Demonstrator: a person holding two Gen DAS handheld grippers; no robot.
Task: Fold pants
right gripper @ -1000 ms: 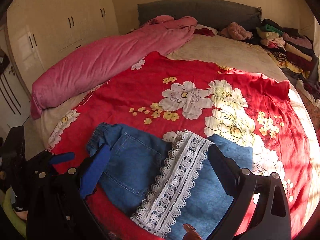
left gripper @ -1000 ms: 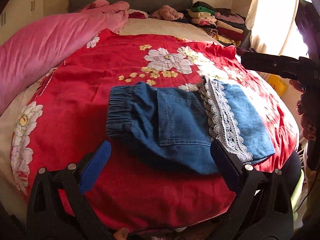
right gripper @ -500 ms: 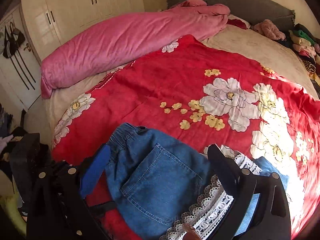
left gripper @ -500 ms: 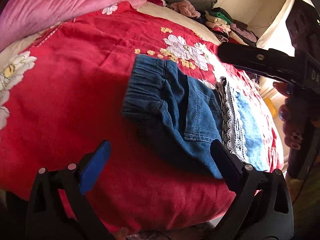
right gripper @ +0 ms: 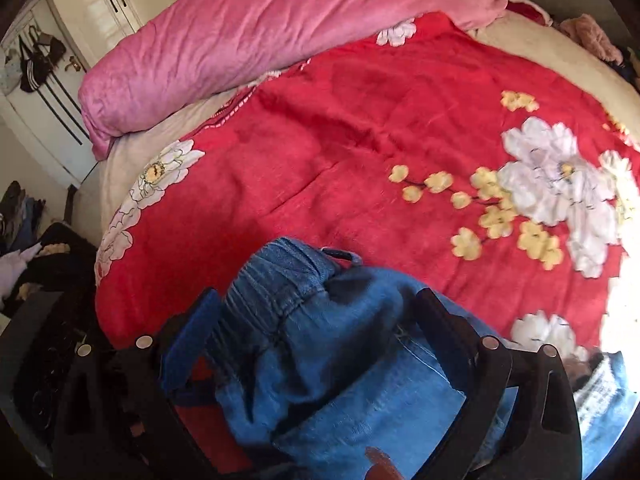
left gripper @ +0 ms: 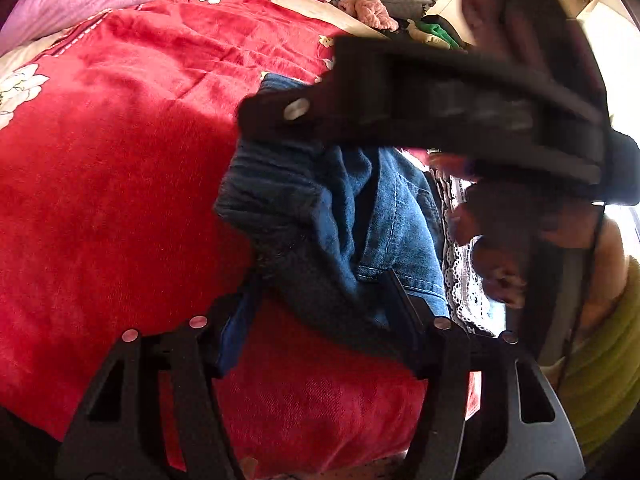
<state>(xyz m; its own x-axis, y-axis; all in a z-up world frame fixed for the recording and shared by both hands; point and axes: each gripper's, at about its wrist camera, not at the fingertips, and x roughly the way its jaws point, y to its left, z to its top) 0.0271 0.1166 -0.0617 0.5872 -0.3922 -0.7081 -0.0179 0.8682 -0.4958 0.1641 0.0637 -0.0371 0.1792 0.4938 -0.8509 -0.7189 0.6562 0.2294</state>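
Denim pants (left gripper: 384,220), blue with an elastic gathered waistband and a white lace trim (left gripper: 460,280), lie bunched at the near edge of the bed, on the red blanket printed with white and yellow flowers (right gripper: 400,140). The left gripper (left gripper: 320,320) has its black fingers on either side of the near fold of the denim; its jaws are closing with the cloth between them, and the blue pad on one side does not seem to press the fabric yet. The right gripper (right gripper: 320,320) reaches down over the waistband end, its jaws standing wide apart with denim bulging up between them, the fingers close alongside the cloth without clearly clamping it. From the left wrist view its black body crosses above the pants, blurred. A rolled pink plush quilt (right gripper: 260,40) lies along the far left edge of the bed, and folded clothes (left gripper: 432,32) are piled at the far corner.
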